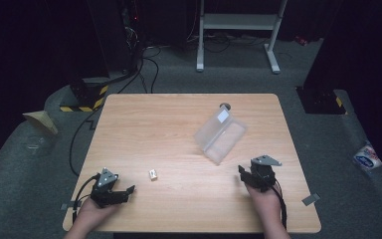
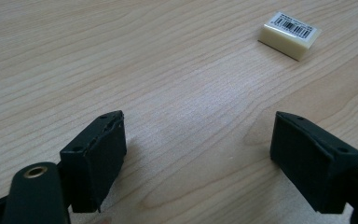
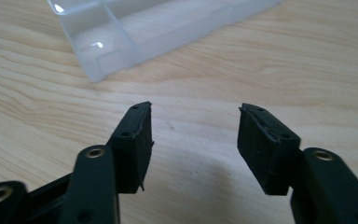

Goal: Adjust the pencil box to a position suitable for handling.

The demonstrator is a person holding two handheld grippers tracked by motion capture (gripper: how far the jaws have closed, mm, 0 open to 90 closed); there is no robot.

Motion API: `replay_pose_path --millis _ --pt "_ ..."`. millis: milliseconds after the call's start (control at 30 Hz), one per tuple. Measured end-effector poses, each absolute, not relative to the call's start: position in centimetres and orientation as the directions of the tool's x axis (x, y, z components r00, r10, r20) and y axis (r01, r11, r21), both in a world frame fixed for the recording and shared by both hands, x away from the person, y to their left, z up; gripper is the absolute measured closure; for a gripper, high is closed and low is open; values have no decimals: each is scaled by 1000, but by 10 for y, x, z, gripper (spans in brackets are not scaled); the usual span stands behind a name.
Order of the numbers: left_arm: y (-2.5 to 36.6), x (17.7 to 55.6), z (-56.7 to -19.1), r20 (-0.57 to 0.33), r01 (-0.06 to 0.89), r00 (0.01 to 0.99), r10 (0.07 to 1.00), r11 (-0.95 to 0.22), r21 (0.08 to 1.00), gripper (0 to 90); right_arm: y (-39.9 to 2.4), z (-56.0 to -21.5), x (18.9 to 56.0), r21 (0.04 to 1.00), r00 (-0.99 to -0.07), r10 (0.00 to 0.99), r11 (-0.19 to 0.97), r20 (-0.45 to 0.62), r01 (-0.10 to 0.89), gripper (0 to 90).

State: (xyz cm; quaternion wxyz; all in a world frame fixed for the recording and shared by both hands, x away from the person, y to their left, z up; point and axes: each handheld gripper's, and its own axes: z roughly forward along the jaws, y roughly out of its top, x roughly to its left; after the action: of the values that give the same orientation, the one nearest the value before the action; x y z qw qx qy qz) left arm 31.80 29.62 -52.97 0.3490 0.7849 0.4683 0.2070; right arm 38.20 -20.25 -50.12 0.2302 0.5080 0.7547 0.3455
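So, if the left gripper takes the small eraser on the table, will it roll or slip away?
Probably not. The eraser is a flat-sided block lying on its broad face, so it should sit still, not roll. It looks small and likely light, so a nudge from one jaw may slide it across the smooth table. The left gripper is open, seemingly wide enough to straddle it.

1. Left gripper: black frame, grey three-cornered top plate, black cable at lower left of the high view.
2. Right gripper: same build, cable at lower right.
3. Jaws: black rectangular pads; brass-ringed holes in the linkage.
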Motion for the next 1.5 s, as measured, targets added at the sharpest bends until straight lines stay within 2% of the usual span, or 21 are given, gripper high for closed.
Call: replay_pose_path --millis 233,767,1067,1200,1500 --pt "297 317 -530 -1 591 473 881 -316 742 192 -184 -490 397 780 -407 913 248 9 574 498" --pt "297 317 -530 -1 591 474 881 -317 741 192 -151 -488 405 786 -475 880 291 4 546 534" --pt "297 317 -530 -1 591 476 880 -319 741 192 -122 -492 410 771 -534 845 340 0 538 616" --pt "297 317 -530 -2 591 476 880 -318 741 192 -117 -497 413 764 -536 844 343 4 547 632" --pt "298 317 -530 -7 591 477 879 -315 742 192 -110 -508 415 737 -547 837 389 -31 553 738"
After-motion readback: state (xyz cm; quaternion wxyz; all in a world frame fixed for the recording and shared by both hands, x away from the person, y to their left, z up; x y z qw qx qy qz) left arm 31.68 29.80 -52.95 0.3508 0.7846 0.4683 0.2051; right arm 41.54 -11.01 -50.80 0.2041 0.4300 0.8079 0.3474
